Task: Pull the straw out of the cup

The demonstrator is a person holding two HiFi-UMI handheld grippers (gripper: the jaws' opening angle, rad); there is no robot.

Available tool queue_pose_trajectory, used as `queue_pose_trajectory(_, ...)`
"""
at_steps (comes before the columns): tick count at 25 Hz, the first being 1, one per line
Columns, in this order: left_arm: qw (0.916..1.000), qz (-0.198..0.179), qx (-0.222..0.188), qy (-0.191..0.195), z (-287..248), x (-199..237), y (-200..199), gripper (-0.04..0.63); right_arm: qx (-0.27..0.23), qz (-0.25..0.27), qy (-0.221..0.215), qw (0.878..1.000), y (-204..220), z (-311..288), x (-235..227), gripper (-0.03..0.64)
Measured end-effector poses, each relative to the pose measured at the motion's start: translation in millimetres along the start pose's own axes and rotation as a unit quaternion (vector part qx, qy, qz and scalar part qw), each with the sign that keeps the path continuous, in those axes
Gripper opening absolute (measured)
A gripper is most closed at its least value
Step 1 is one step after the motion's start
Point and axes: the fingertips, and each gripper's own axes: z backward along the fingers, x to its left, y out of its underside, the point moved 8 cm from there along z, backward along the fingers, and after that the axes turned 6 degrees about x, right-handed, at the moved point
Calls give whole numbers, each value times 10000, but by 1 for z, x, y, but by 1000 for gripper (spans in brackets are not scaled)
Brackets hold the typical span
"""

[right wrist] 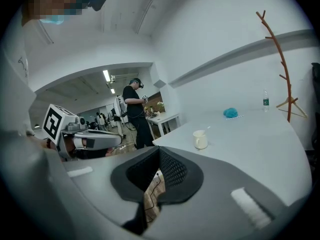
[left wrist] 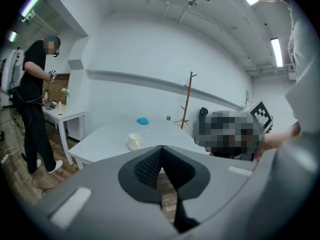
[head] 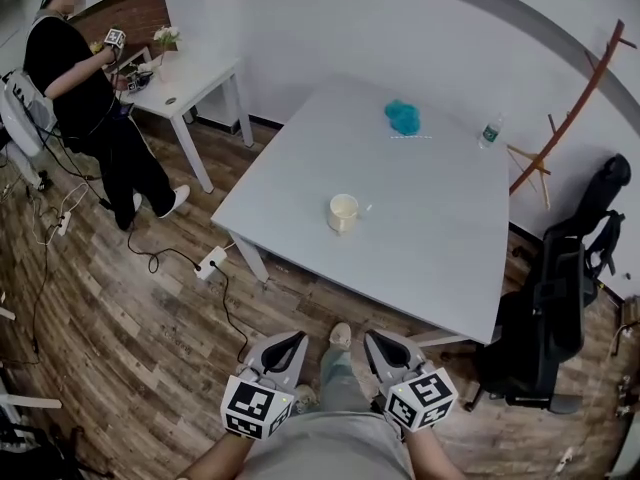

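Both grey two-jaw grippers, left and right, are clenched on nothing, low over the wooden plank floor, well short of the pale grey table. The cream cup stands mid-table, its thin pale straw leaning out.

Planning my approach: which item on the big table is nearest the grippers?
The cream cup, toward the near edge; teal cloth and bottle sit farther back.

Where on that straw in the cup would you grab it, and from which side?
Probably the short free end of the straw above the cup rim, approached from above: it leans over the rim, and the rest is hidden inside.
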Motion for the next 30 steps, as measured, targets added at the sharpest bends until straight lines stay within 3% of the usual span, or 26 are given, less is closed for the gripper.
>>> queue_pose_trajectory(6,10000,-1,52,-61,-41,22,-18,18,-48,-20,-53,10000,-21,-32,-39,6)
queue_pose_trajectory(18,9993,2,-139,-354,-142,80,-97,18,-256,180,-162,9994,-113,-107,-143,6)
queue_pose_trajectory(30,9984,141,-81,-539,-182,101,-120,18,-43,109,-278,9995,-131,-139,-185,8)
